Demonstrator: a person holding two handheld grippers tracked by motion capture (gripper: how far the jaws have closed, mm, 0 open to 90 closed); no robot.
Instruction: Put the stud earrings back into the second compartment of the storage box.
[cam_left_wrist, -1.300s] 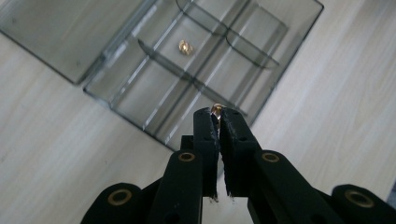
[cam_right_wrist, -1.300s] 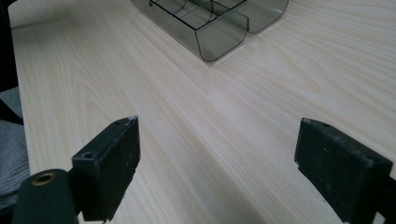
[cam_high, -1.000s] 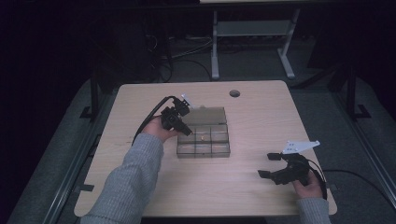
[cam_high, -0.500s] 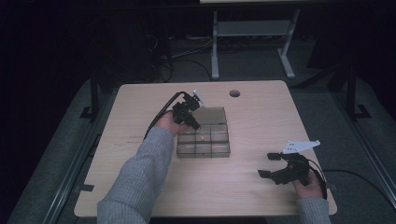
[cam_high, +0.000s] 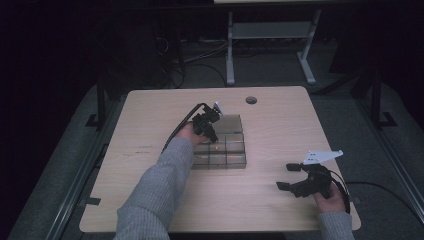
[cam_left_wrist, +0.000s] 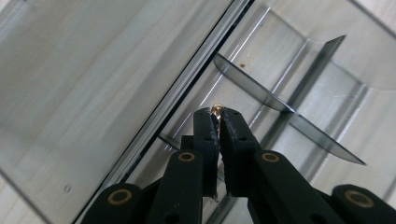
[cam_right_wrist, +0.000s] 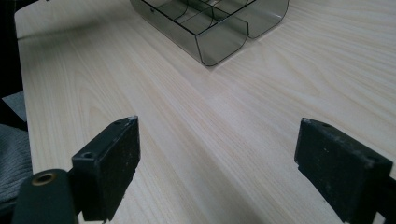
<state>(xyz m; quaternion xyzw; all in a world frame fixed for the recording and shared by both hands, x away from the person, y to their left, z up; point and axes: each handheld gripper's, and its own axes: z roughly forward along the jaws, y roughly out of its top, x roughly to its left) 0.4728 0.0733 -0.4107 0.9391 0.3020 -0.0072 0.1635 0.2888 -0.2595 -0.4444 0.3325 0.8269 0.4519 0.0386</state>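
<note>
Here, a pale wooden worktop (cam_high: 150, 200) holds a clear grey box (cam_high: 220, 160) with little rooms inside, split by thin walls. The box sits near the middle of the worktop. The left gripper (cam_high: 209, 131) hangs over the box, near its back left part, held by a hand (cam_high: 187, 134) in a grey sleeve (cam_high: 155, 195). In the left gripper view, the left gripper (cam_left_wrist: 217, 114) has its two black jaws pressed close together, and a tiny shiny gold thing (cam_left_wrist: 216, 108) is pinched right at their tips. I cannot tell what the tiny thing is, as it is too small. Under the tips lie the clear box floor and a thin grey wall (cam_left_wrist: 285, 105) between two of the little rooms. I cannot tell which room the tips are over. The right gripper (cam_high: 289, 176) is far from the box, near the front right corner of the worktop, held by the other hand (cam_high: 332, 200). A grey three-cornered plate sits on top of it, and a black cable trails off to the right. In the right gripper view, the right gripper (cam_right_wrist: 217, 140) has its jaws wide apart with nothing between them, just bare wood. The rounded corner of the box (cam_right_wrist: 219, 42) shows farther off in that view. A small round hole (cam_high: 251, 100) is in the worktop near its back edge.
</note>
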